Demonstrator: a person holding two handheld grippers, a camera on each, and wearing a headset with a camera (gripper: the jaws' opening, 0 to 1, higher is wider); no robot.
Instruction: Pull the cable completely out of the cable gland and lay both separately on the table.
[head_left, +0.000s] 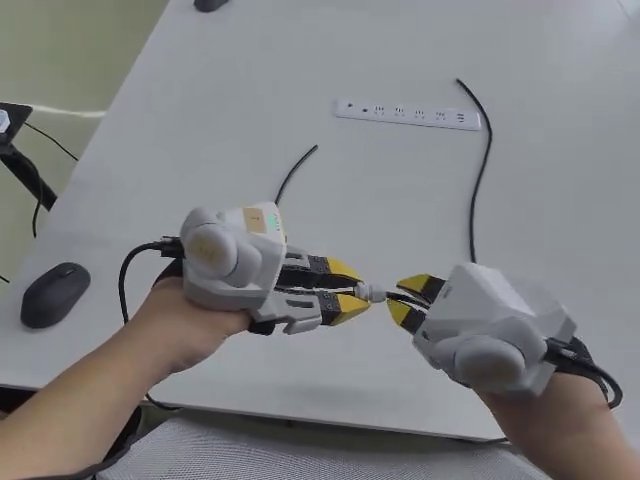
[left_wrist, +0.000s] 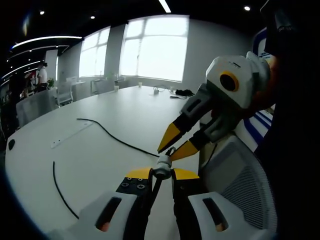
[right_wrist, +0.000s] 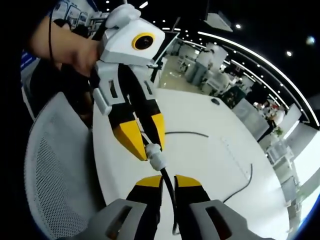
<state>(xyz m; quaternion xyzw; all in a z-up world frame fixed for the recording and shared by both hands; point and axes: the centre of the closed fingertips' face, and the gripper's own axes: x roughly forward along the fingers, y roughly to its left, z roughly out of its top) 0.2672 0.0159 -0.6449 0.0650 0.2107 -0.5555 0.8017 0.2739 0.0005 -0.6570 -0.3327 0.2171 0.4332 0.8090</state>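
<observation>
A small white cable gland (head_left: 372, 293) hangs in the air between my two grippers, over the table's near edge. My left gripper (head_left: 357, 291) is shut on the cable gland (left_wrist: 161, 167), which sits at its yellow tips. A thin black cable (right_wrist: 170, 192) leaves the gland (right_wrist: 155, 155) and runs straight in between the jaws of my right gripper (head_left: 404, 300), which is shut on it. The two grippers face each other tip to tip, a few centimetres apart. How far the cable reaches inside the gland is hidden.
On the white table (head_left: 400, 210) lie a white power strip (head_left: 408, 113) with its black cord (head_left: 482, 170), a short loose black cable (head_left: 296, 172) and a dark mouse (head_left: 55, 292) at the left edge. A grey mesh chair (right_wrist: 55, 170) stands below the grippers.
</observation>
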